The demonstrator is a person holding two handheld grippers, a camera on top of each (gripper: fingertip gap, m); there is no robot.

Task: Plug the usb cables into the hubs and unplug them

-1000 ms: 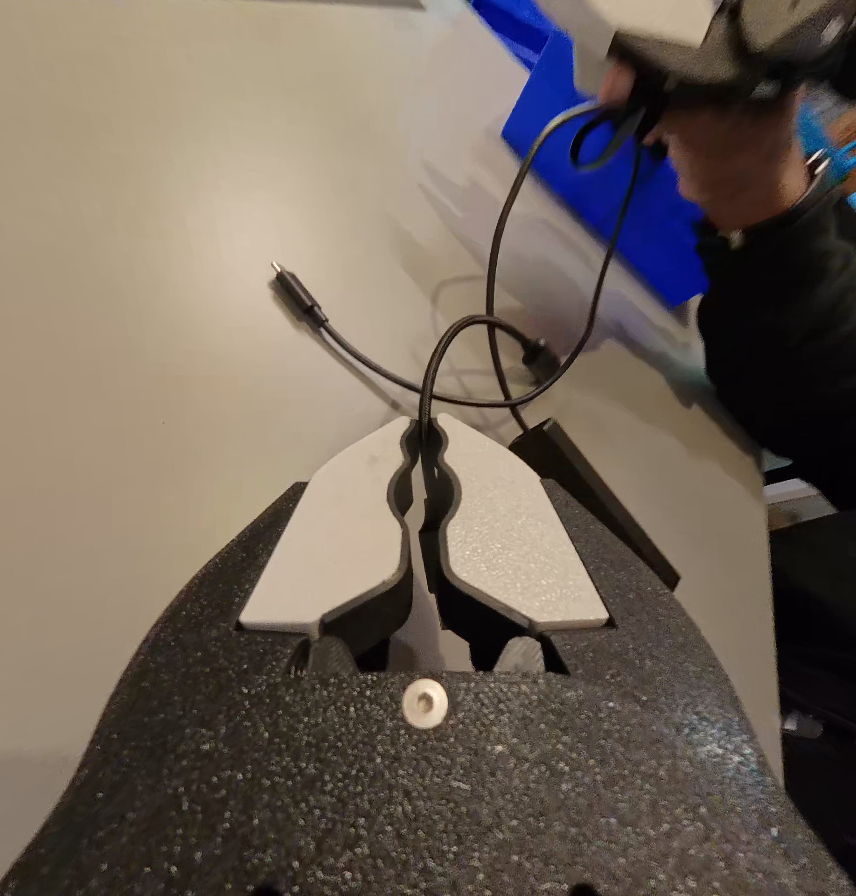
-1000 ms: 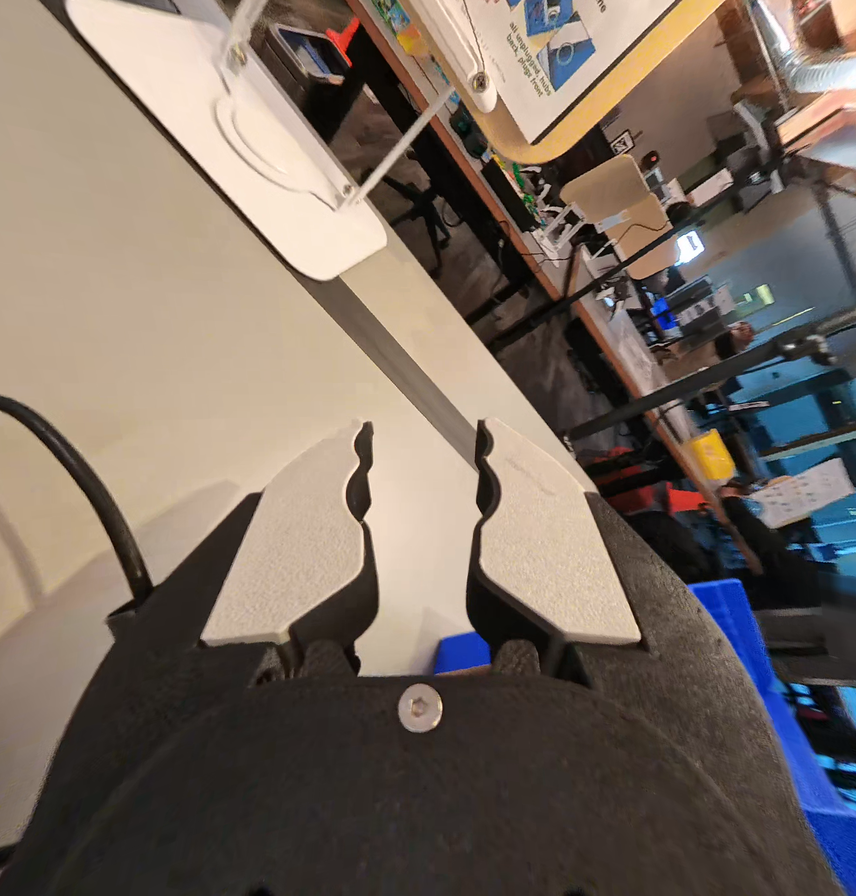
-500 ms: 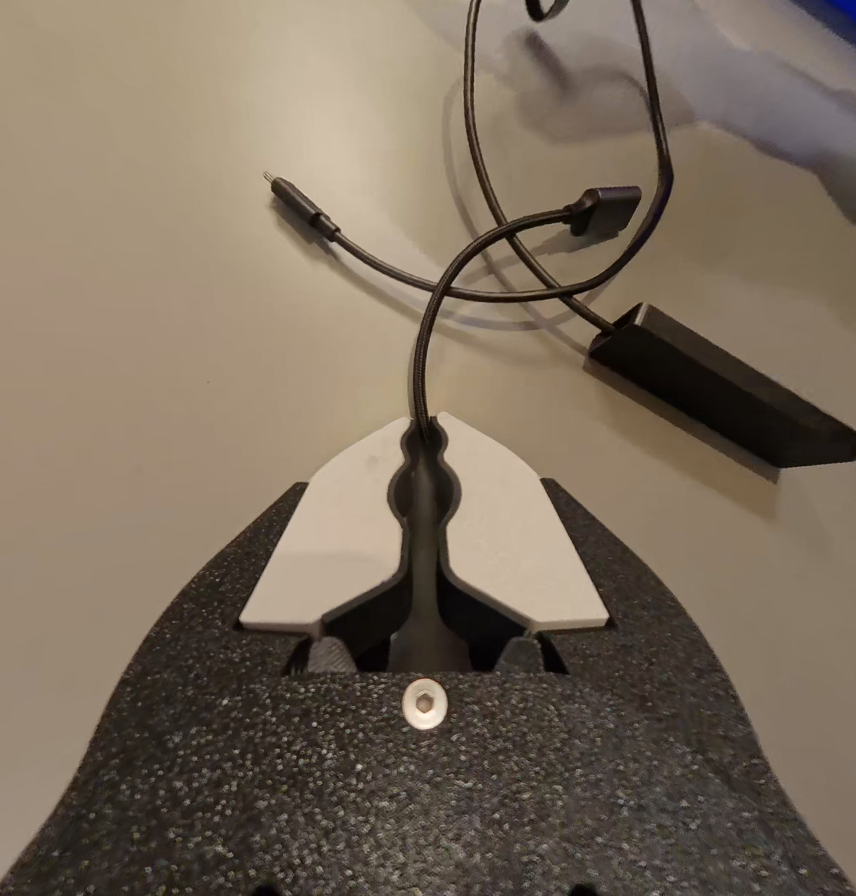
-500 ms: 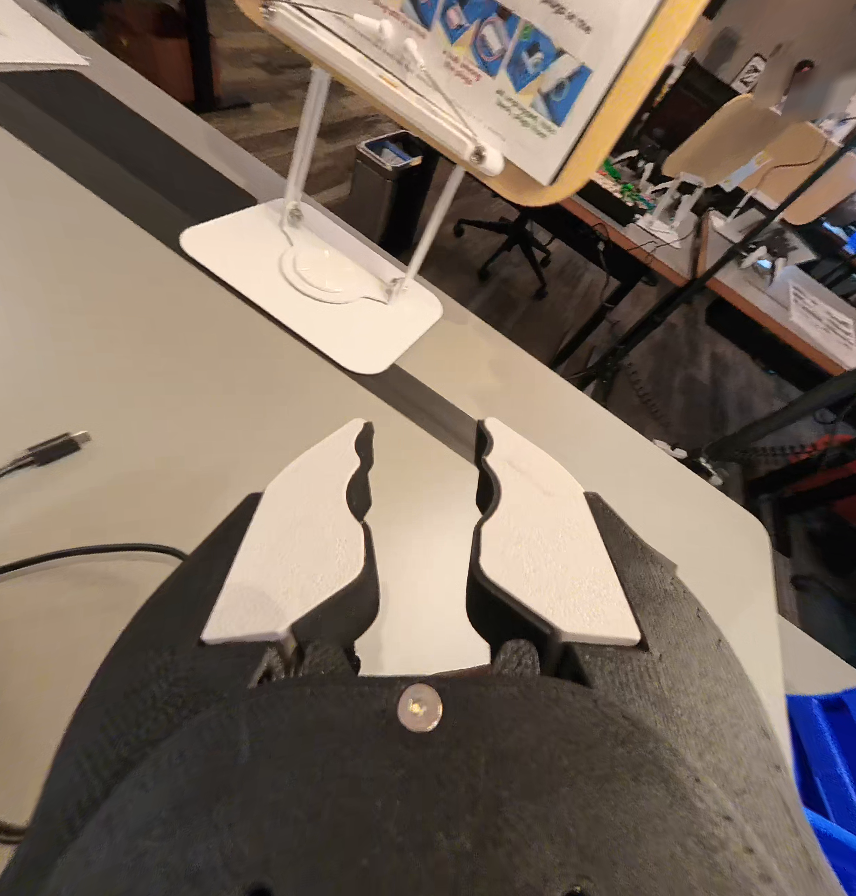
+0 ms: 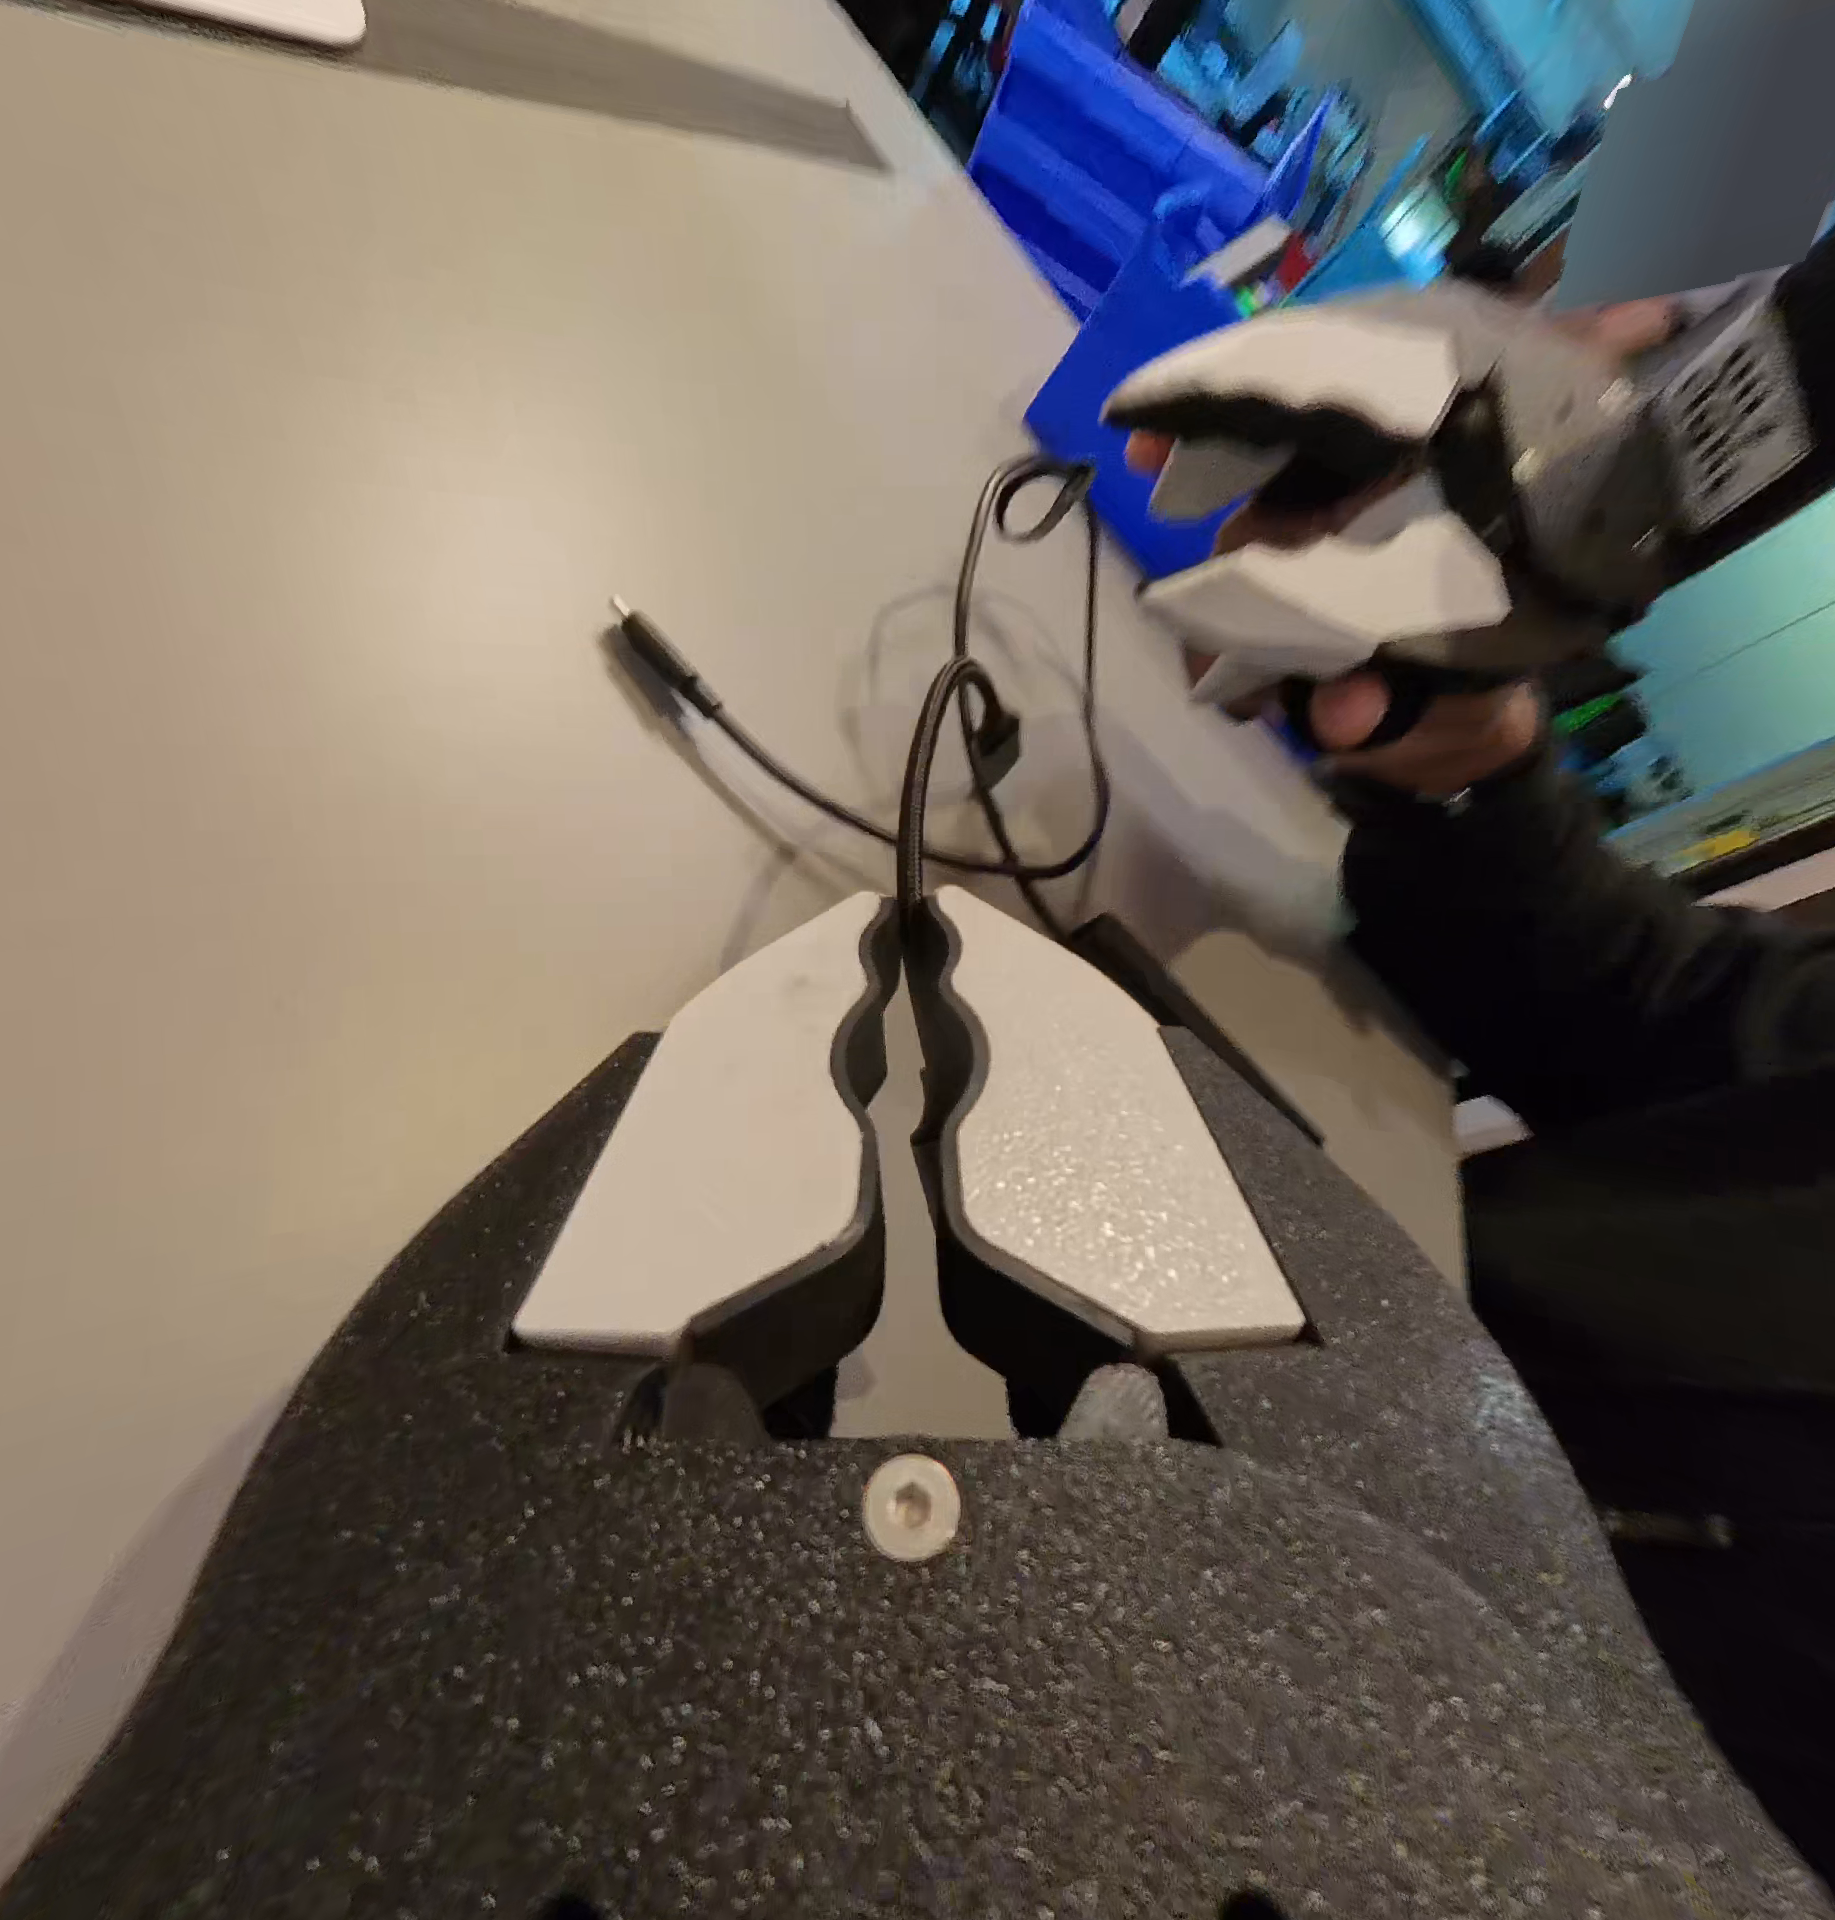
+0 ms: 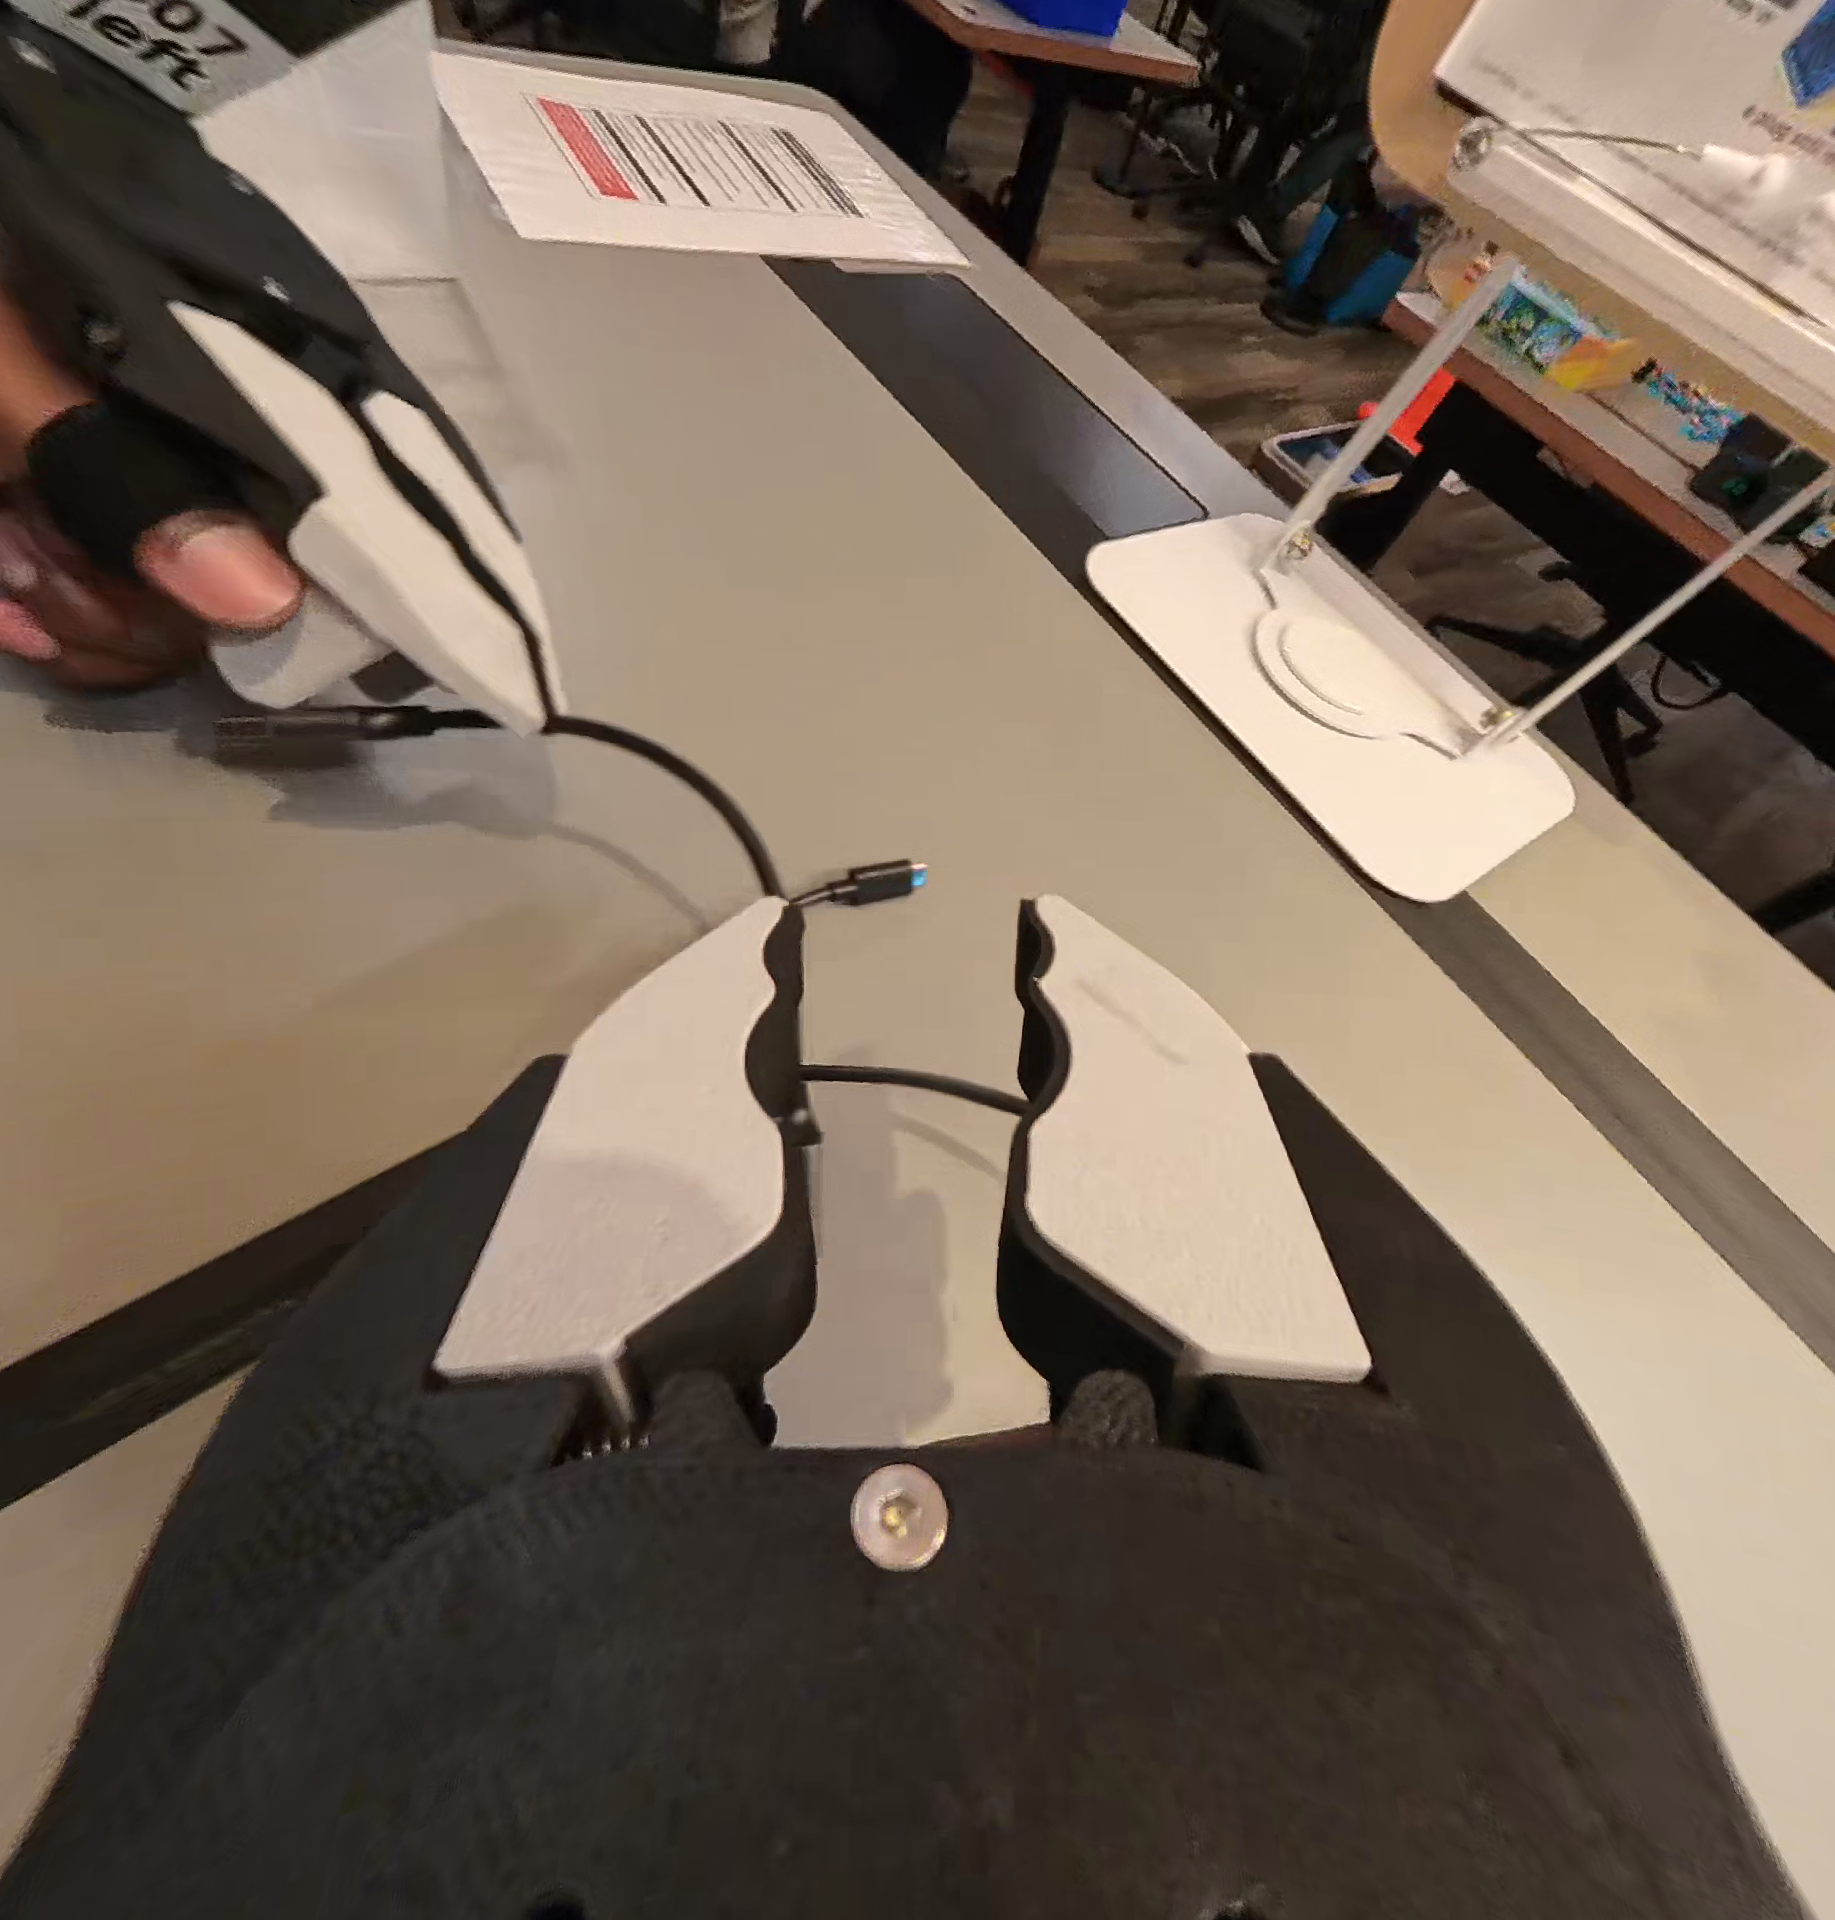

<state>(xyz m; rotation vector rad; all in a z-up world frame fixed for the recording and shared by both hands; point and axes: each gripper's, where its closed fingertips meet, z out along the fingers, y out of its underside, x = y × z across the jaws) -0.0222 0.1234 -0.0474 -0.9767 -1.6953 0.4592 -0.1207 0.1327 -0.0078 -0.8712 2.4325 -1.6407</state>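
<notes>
Left gripper (image 5: 908, 920) clamped on braided cable (image 5: 918, 769); right gripper (image 6: 908, 909) agape, empty, above thin cable (image 6: 908, 1081).

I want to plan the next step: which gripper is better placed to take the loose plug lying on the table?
Right, probably. The right gripper is open, and the loose plug lies just ahead of its fingertips. The left gripper is shut on a braided cable, so it is not free.

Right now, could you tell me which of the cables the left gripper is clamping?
The braided cable: it rises straight from the shut left gripper. The thinner smooth cable lies loose on the table.
</notes>
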